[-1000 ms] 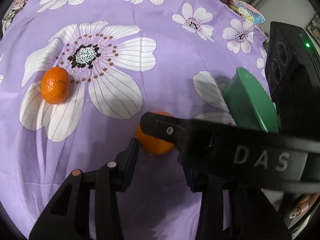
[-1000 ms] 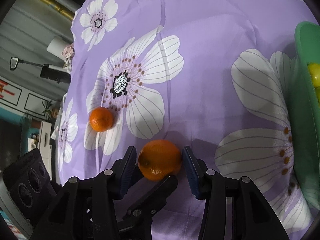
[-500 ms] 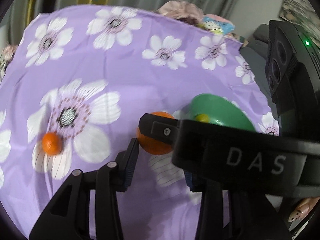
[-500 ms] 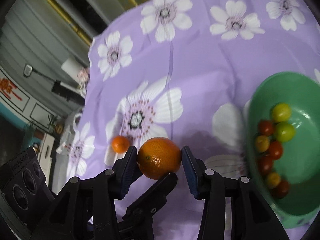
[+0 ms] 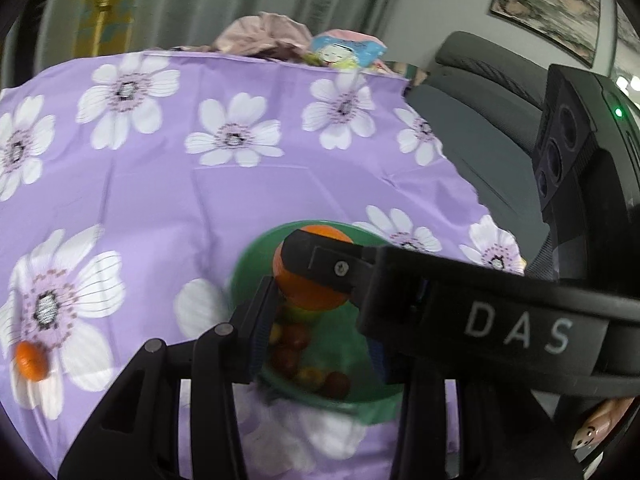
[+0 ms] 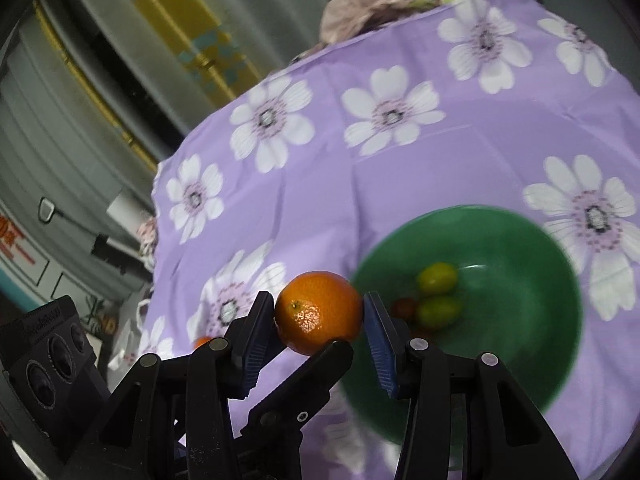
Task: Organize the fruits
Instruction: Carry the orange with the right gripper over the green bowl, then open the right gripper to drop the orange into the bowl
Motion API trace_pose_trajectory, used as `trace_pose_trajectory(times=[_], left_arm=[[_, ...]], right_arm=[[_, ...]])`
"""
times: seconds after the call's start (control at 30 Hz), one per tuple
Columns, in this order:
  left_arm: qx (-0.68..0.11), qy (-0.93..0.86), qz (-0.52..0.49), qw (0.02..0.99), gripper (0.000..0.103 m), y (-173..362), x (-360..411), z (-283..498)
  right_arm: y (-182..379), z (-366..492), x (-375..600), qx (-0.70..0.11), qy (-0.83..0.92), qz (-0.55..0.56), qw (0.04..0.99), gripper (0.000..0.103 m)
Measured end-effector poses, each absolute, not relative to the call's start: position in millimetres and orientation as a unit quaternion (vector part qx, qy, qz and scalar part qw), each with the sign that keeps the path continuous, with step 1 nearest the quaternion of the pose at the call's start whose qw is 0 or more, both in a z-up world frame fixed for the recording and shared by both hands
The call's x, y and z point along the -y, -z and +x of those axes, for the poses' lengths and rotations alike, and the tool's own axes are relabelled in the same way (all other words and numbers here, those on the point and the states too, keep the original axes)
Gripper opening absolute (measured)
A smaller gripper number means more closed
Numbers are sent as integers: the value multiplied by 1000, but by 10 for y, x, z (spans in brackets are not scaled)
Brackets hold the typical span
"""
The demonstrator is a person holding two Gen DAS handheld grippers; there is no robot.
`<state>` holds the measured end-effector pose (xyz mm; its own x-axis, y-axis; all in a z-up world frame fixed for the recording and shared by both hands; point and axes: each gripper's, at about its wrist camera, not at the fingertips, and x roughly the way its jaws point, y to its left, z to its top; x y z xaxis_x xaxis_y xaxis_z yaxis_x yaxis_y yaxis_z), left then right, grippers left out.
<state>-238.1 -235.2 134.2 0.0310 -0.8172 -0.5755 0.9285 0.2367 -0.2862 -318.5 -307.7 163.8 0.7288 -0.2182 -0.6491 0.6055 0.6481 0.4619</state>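
Observation:
My right gripper (image 6: 319, 312) is shut on an orange mandarin (image 6: 319, 312) and holds it in the air at the left rim of the green bowl (image 6: 520, 240). My left gripper (image 5: 320, 300) crosses the right one; the same mandarin (image 5: 308, 296) sits between its fingers above the bowl (image 5: 248, 256), its right finger hidden behind the other gripper's body. The bowl holds several small red, yellow and green tomatoes (image 6: 436, 280). A second mandarin (image 5: 31, 360) lies on the purple flowered cloth at the far left.
The purple flowered tablecloth (image 5: 248, 192) covers the table. Crumpled fabric and a cartoon pouch (image 5: 344, 50) sit at the far edge. A grey sofa (image 5: 480, 128) is to the right. Curtains hang behind.
Both grippers have lifted with the mandarin off the cloth and moved right; the mandarin now hangs at the green bowl. The second mandarin stays on the cloth.

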Motion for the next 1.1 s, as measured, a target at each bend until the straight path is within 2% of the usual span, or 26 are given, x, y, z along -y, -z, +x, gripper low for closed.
trace_pose_trajectory(times=[0.43, 1.1], left_arm=[[-389, 641, 79, 657, 41, -1089, 2849, -2572], [-444, 634, 79, 628, 39, -809, 3056, -2562]], right_arm=[[-1414, -3542, 3492, -303, 297, 371, 826, 48], [-1151, -3581, 3692, -345, 320, 401, 786, 49]])
